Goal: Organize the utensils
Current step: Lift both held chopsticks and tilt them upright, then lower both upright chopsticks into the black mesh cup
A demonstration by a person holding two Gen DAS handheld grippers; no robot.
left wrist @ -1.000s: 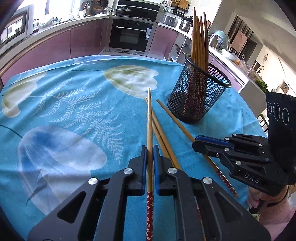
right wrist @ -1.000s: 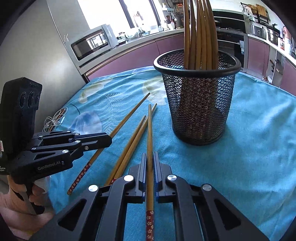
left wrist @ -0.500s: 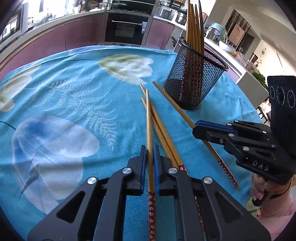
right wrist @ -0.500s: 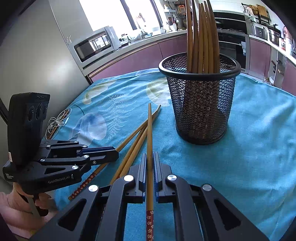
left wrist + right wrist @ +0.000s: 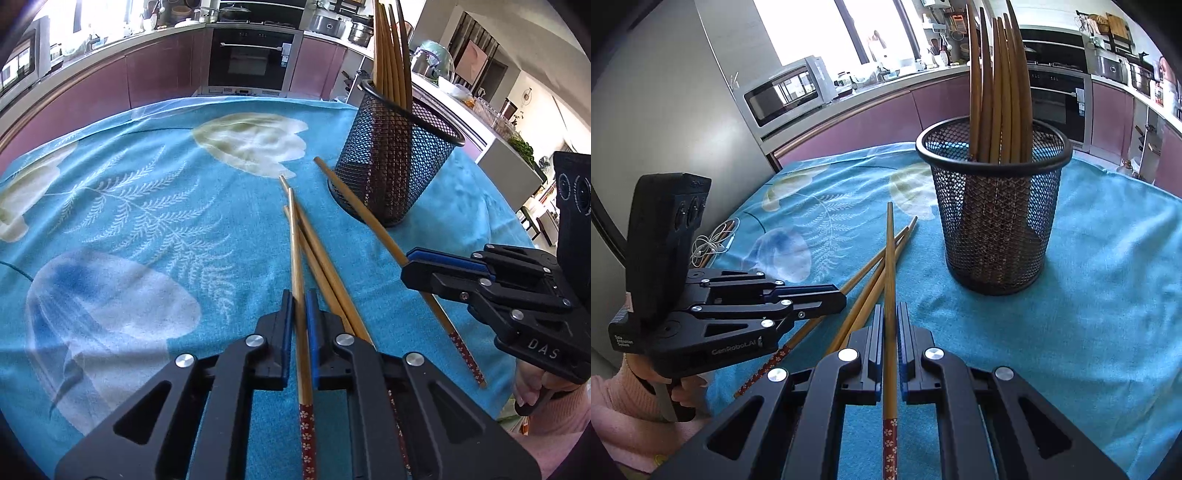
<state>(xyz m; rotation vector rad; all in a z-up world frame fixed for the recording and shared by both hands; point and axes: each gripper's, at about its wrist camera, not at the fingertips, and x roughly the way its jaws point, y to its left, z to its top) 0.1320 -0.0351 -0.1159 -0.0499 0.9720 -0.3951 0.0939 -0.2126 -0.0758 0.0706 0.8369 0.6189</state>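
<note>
A black mesh cup (image 5: 391,166) (image 5: 993,221) stands on the blue flowered tablecloth (image 5: 129,206) with several wooden chopsticks upright in it. My left gripper (image 5: 298,306) (image 5: 842,299) is shut on one chopstick (image 5: 293,240) that points forward over the cloth. To its right, my right gripper (image 5: 406,260) (image 5: 890,321) is shut on another chopstick (image 5: 891,258) (image 5: 354,206), aimed past the cup's left side. Two loose chopsticks (image 5: 325,266) (image 5: 871,291) lie on the cloth between the held ones, which cross over them.
A hand in a pink sleeve (image 5: 635,398) holds each gripper's handle. A white earphone cable (image 5: 713,243) lies at the cloth's left edge. Kitchen counters with a microwave (image 5: 786,92) and an oven (image 5: 255,55) ring the table. The table edge drops off behind the cup.
Hardly anything differs. Both grippers keep their chopsticks. The left gripper has edged slightly towards the right one, and the cup looks a little farther off in the right wrist view.
</note>
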